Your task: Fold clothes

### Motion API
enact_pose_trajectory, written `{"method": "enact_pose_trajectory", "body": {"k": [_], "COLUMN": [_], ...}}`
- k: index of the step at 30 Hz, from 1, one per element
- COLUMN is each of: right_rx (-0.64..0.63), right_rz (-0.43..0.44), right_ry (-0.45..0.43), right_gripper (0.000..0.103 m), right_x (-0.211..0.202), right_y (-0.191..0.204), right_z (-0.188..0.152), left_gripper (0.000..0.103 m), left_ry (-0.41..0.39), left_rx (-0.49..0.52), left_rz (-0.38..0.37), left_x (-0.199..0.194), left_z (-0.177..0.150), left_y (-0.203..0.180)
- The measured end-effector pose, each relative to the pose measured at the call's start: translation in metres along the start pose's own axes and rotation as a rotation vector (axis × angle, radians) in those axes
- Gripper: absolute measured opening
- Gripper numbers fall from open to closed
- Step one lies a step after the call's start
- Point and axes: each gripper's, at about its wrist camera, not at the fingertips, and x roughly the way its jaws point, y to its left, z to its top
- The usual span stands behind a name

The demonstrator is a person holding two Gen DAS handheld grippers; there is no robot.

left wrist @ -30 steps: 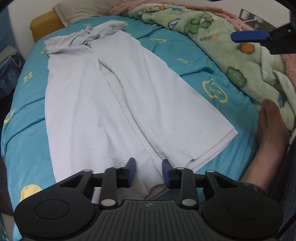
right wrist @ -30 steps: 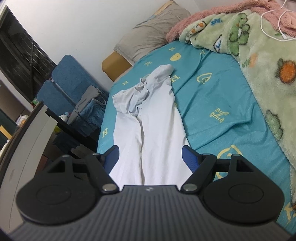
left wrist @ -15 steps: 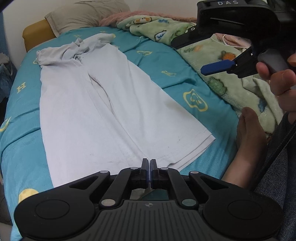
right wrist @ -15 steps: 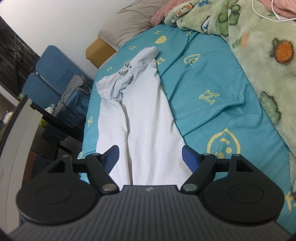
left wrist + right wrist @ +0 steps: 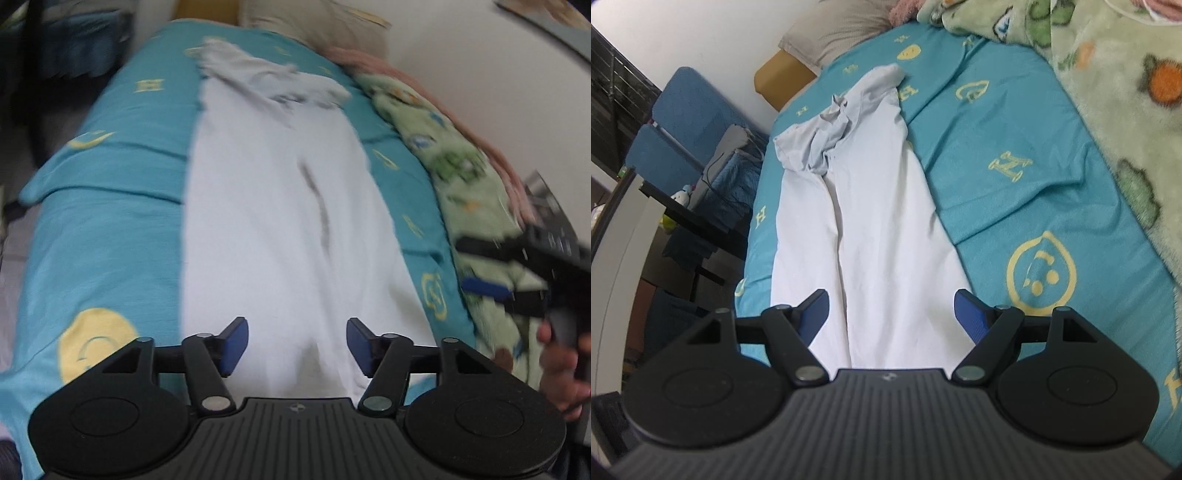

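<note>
A pair of white trousers [image 5: 280,229] lies flat along the teal bed sheet [image 5: 110,221], legs toward me and the crumpled waist [image 5: 273,81] at the far end. My left gripper [image 5: 295,345] is open and empty, just above the leg hems. In the right wrist view the trousers [image 5: 871,229] run away from me, and my right gripper [image 5: 890,314] is open and empty over the right leg's hem. The right gripper also shows in the left wrist view [image 5: 517,284], held at the right over the blanket.
A green fleece blanket [image 5: 1108,92] with cartoon prints lies bunched along the bed's right side. A grey pillow [image 5: 834,33] sits at the head. A blue chair [image 5: 683,122] and a dark desk [image 5: 683,218] stand left of the bed.
My left gripper was shut half a second ago and is now open. It has swung left, so the trousers run straight ahead. The right gripper moved closer to the hems.
</note>
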Motion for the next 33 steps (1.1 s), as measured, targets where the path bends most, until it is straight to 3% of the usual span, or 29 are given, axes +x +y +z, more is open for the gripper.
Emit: {"method": "enact_pose_trajectory", "body": {"k": [5, 9, 13, 16, 20, 23, 27, 33], "right_rx": [0.055, 0.129, -0.069, -0.131, -0.082, -0.088, -0.134, -0.238], "right_rz": [0.077, 0.197, 0.221, 0.196, 0.149, 0.162, 0.235, 0.257], "right_ry": [0.107, 0.249, 0.284, 0.333, 0.419, 0.486, 0.523, 0.613], "right_gripper": [0.077, 0.077, 0.075, 0.076, 0.076, 0.075, 0.074, 0.062], "right_x": [0.014, 0.022, 0.015, 0.023, 0.045, 0.060, 0.064, 0.067], "right_y": [-0.007, -0.015, -0.009, -0.032, -0.081, -0.100, -0.097, -0.078], "right_z": [0.004, 0.021, 0.046, 0.059, 0.053, 0.041, 0.037, 0.025], "left_gripper": [0.064, 0.064, 0.064, 0.063, 0.062, 0.051, 0.043, 0.041], "left_ry": [-0.022, -0.013, 0.004, 0.022, 0.033, 0.069, 0.130, 0.172], "left_rx": [-0.219, -0.297, -0.341, -0.386, -0.409, -0.422, -0.422, -0.389], "left_rz": [0.028, 0.047, 0.057, 0.046, -0.025, -0.092, -0.148, -0.161], "left_x": [-0.012, -0.013, -0.007, -0.001, 0.002, 0.008, 0.017, 0.022], "left_z": [0.015, 0.014, 0.011, 0.009, 0.007, 0.006, 0.002, -0.004], "left_y": [0.049, 0.065, 0.073, 0.081, 0.084, 0.083, 0.079, 0.071]}}
